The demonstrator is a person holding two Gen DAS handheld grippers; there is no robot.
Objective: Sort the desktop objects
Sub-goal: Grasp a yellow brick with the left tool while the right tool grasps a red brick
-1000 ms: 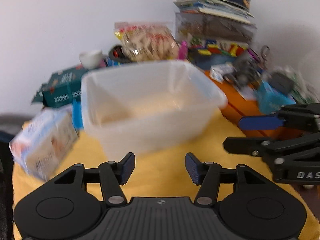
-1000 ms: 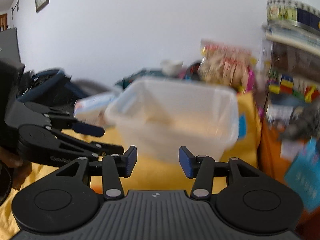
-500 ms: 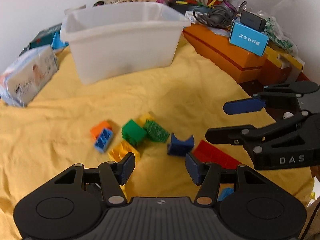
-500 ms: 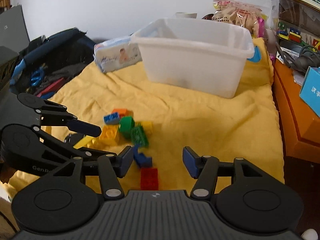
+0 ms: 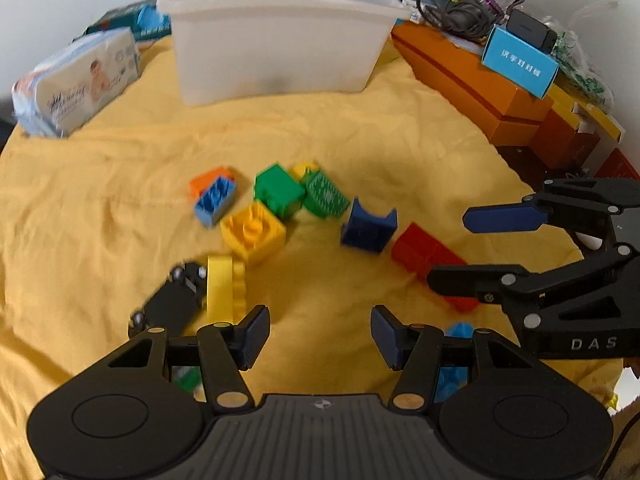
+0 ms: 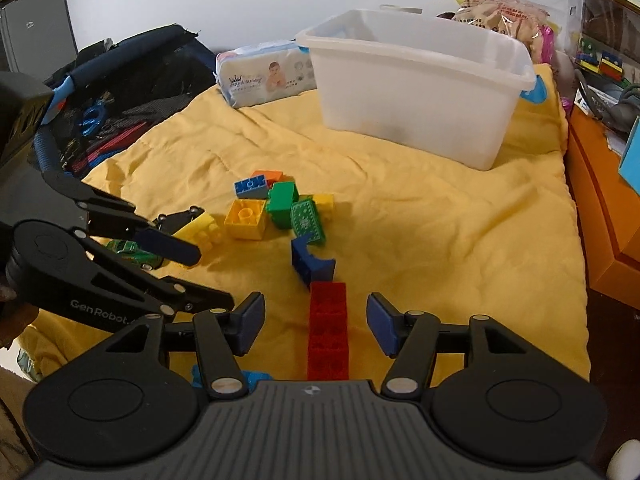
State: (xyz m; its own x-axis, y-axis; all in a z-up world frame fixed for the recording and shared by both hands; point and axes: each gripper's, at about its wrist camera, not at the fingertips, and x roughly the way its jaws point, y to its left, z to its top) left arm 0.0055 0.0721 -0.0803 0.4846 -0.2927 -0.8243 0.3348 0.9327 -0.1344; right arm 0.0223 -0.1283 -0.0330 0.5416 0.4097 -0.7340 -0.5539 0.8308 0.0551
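Note:
Several toy bricks lie on a yellow cloth (image 6: pixel 440 240). A long red brick (image 6: pixel 328 328) lies between the open fingers of my right gripper (image 6: pixel 316 326), which hovers over it. A dark blue brick (image 6: pixel 310 260), a green brick (image 6: pixel 282 200) and a yellow brick (image 6: pixel 245 218) lie beyond. My left gripper (image 5: pixel 318 336) is open and empty above the cloth, near a yellow brick (image 5: pixel 224 292) and a black toy car (image 5: pixel 172 304). A white plastic bin (image 5: pixel 276 40) stands at the back.
A wet-wipes pack (image 5: pixel 76 84) lies left of the bin. Orange boxes (image 5: pixel 480 84) and a blue carton (image 5: pixel 520 64) line the right side. A dark bag (image 6: pixel 120 88) with tools sits off the cloth at the left.
Both grippers tilted down from facing the bin to facing the bricks, and moved lower and closer to them. The red brick now lies between the right gripper's fingers.

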